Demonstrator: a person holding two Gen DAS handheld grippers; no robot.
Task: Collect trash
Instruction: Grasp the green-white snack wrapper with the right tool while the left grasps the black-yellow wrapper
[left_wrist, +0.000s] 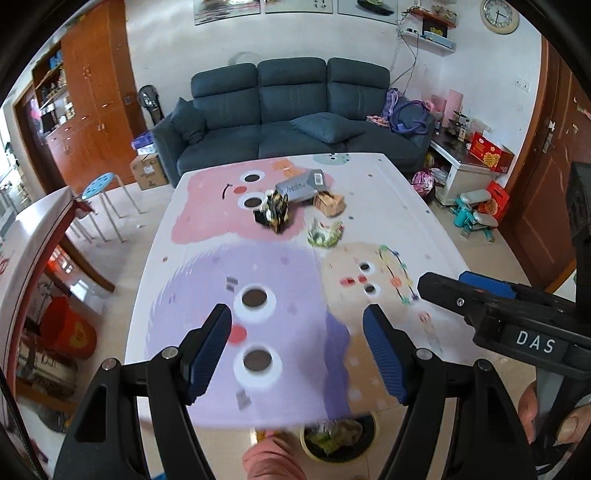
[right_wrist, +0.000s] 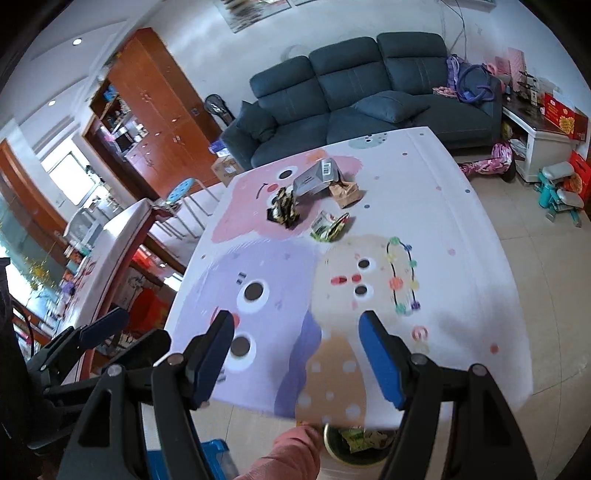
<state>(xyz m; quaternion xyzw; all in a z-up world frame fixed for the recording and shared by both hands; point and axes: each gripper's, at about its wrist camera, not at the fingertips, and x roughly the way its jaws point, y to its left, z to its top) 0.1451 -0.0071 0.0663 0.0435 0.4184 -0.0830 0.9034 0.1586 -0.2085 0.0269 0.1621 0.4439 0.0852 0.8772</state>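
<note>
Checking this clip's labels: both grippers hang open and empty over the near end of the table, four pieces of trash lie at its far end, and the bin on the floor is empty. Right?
Not quite. The bin already holds wrappers, as both wrist views show. The rest stands: left gripper and right gripper are open and empty; grey packet, brown bag, black wrapper and green wrapper lie at the table's far end.

Dark blue sofa (left_wrist: 291, 110) against white wall, loose cushion (left_wrist: 327, 126) on seat. Round clock (left_wrist: 499, 15) high on wall. Brown wooden cupboard (left_wrist: 94, 96) at left. Blue stool (left_wrist: 96, 185) beside cardboard box (left_wrist: 147, 170). Purple bag (left_wrist: 408, 115) at sofa end.
</note>
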